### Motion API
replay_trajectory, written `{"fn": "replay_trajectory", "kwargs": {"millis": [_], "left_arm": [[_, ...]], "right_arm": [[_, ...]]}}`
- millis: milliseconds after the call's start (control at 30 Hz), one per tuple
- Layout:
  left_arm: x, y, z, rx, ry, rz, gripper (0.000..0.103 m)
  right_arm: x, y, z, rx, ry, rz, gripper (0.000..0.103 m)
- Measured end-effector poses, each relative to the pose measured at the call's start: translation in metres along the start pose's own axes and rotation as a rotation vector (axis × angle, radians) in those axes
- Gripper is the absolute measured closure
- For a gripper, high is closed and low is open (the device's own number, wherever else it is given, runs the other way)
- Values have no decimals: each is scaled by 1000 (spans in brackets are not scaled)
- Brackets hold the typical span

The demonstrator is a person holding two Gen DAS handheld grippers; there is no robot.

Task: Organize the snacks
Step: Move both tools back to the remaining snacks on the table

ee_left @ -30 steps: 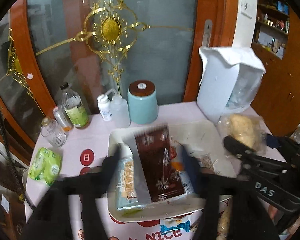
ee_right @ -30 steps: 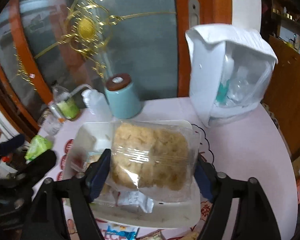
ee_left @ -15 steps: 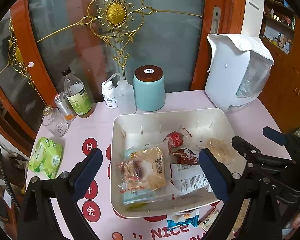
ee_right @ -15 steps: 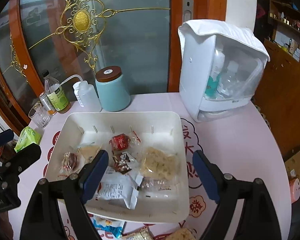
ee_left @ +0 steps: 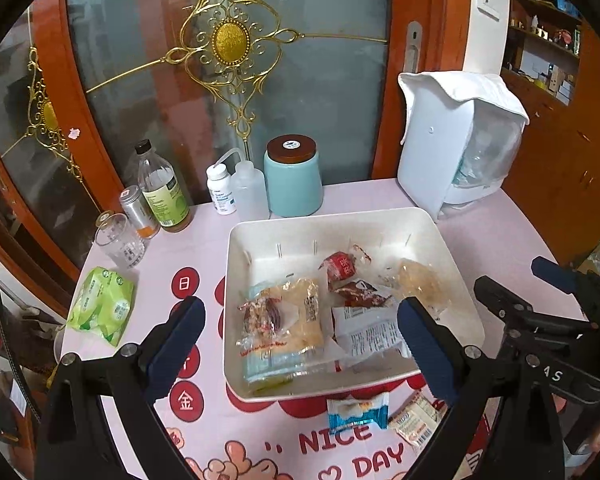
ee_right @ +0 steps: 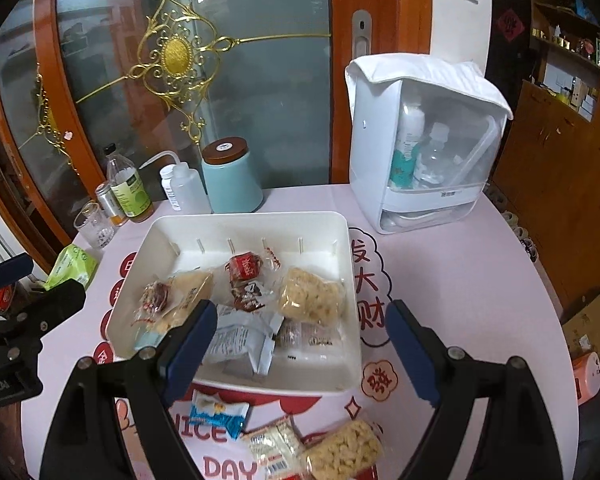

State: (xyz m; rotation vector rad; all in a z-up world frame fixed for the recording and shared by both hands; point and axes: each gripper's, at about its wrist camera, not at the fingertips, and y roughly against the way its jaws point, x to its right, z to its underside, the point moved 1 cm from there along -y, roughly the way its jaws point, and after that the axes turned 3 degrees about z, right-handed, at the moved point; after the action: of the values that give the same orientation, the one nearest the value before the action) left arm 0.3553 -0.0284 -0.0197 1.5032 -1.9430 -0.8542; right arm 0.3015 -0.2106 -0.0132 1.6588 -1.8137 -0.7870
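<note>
Snacks already fill the near half of the white bin (ee_right: 342, 240) at the middle of the pink table (ee_right: 460, 280): a puffed rice cake (ee_right: 314, 295), a red-wrapped candy (ee_right: 244, 266), a brown packet (ee_right: 250, 296), a white printed sachet (ee_right: 240, 338) and a clear bag of pastry (ee_left: 284, 320) lie loosely piled there. Three pieces are not yet in: a blue-and-white packet (ee_right: 218, 410), a small barcoded packet (ee_right: 276, 450) and a second puffed rice cake (ee_right: 346, 450) lie on the cloth just in front of the bin's near wall. Both tongs are released and carry nothing; the left gripper (ee_left: 300, 348) hangs over the bin's near-left part, the right gripper (ee_right: 296, 348) over its near-right part. The next pick, as I judge it, is one of the three loose pieces, and it calls for drawing a gripper back toward the table edge, coming down flat and pinching the wrapper across its narrow side. The rice cake looks crumbly, so a light squeeze suits it. The bin's near wall stands close behind those packets and may catch a finger. Farther back stand a teal canister (ee_right: 232, 180), a squeeze bottle (ee_right: 190, 186), a glass bottle (ee_right: 128, 188), a glass cup (ee_right: 94, 226), a green tissue pack (ee_left: 102, 304) and a white appliance (ee_right: 420, 140), all clear of the work.
</note>
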Motion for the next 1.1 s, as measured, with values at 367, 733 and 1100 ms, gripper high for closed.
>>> {"fn": "replay_trajectory", "kwargs": {"millis": [367,733,1100], "left_arm": [[24,65,44,34,-76,18,6],[86,82,121,-34,-171,50,6],[172,28,150,-160,-547,153,6]], "right_arm": [[32,58,62,14,6,-28,16],[73,64,170,-120,66,-33,16],[93,41,211,-193,52,-45,16]]}}
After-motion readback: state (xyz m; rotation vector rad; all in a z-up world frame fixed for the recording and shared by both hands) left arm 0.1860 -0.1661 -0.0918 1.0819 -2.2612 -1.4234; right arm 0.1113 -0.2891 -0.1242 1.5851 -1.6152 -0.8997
